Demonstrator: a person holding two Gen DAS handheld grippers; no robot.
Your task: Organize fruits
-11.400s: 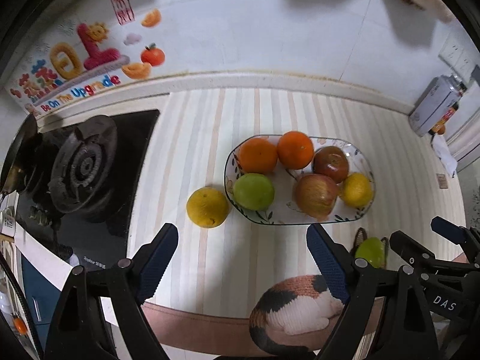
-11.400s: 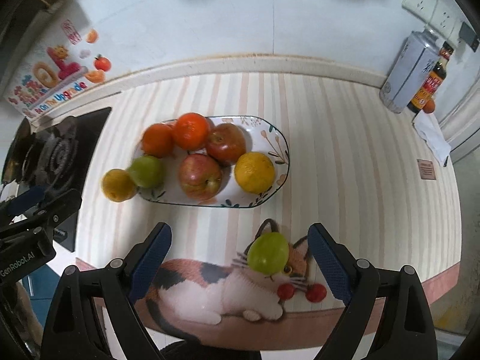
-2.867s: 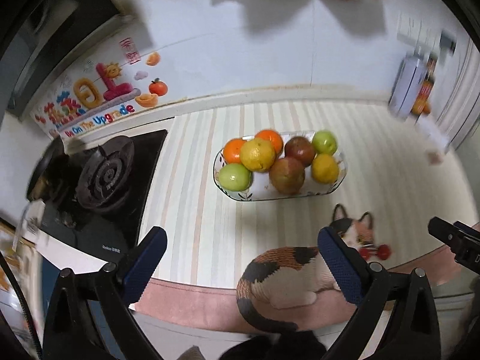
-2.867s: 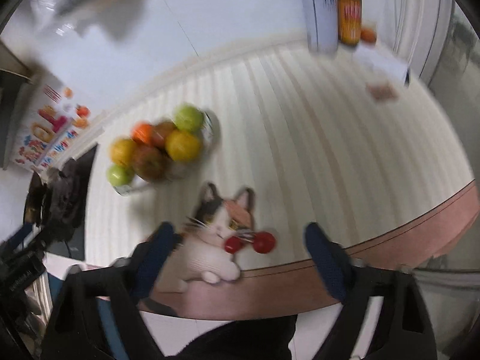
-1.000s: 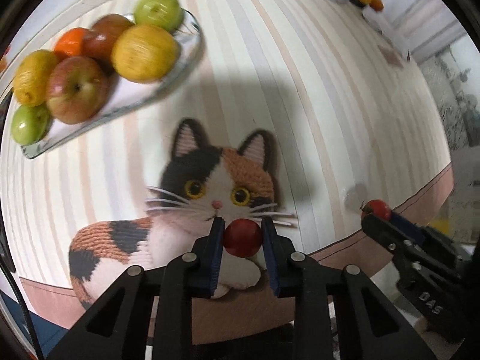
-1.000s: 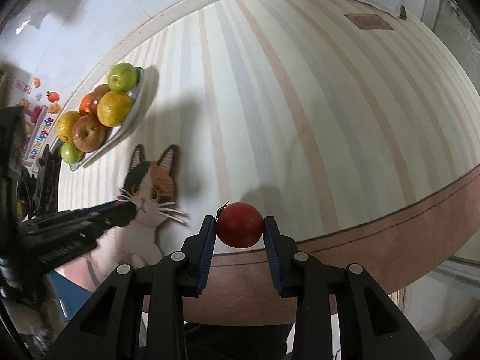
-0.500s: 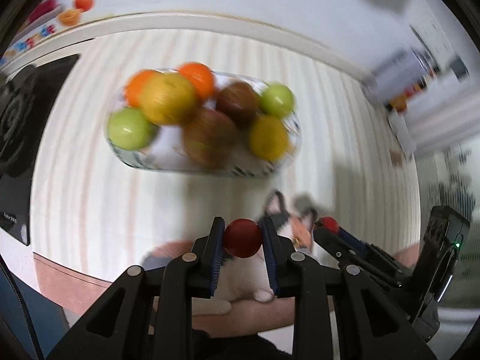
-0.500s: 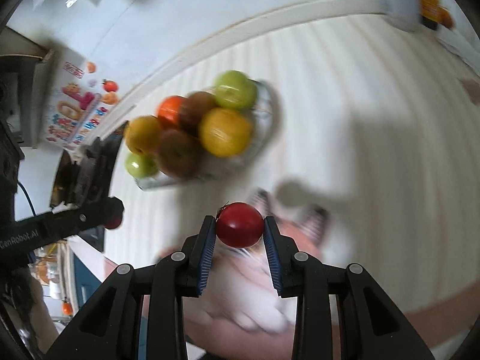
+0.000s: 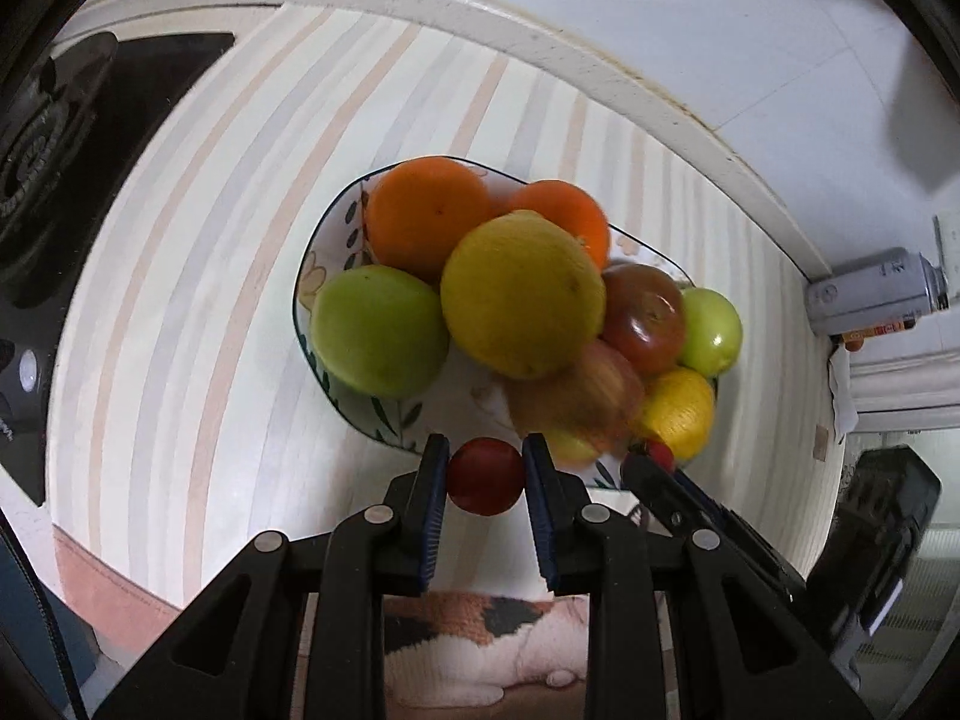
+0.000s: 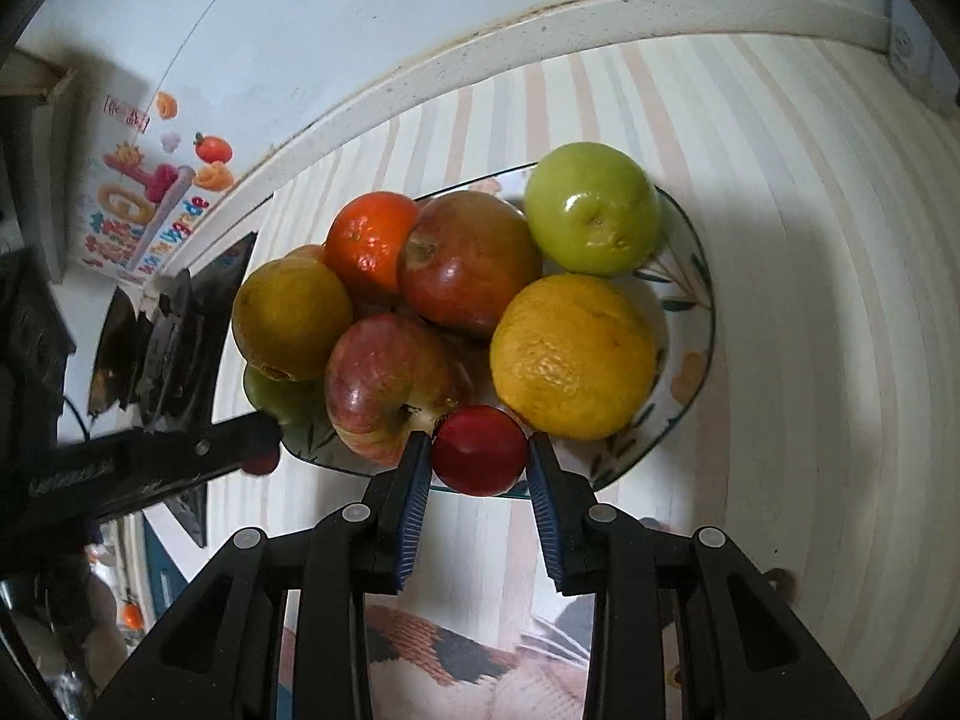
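The left claw [image 9: 485,476] is clamped on a small red fruit [image 9: 485,476], and the right claw [image 10: 479,451] is clamped on a second small red fruit [image 10: 479,451]. A second ago both claws gripped these same fruits low over the cat mat at the desk's front edge; now both hang at the near rim of the fruit plate [image 10: 696,378], with the mat [image 9: 480,642] behind and below the fingers. So the carry looks finished, and what seems left is a release into a gap in the pile.

From the right wrist, the red fruit sits just in front of a red-and-yellow apple [image 10: 384,384] and a large yellow orange [image 10: 570,354], seemingly over the plate's edge. It is smooth, glossy, round and much smaller than its neighbours, so it will probably roll once freed.

The plate is oval, white with a leaf pattern, and crowded: two oranges [image 9: 429,213] at the back, a big yellow citrus [image 9: 522,294] riding on top, green apples [image 9: 378,333] at either end, and a dark red apple [image 10: 468,261] in the middle. It stands on the striped desk [image 9: 198,276], with the stove [image 9: 54,138] off to the left.
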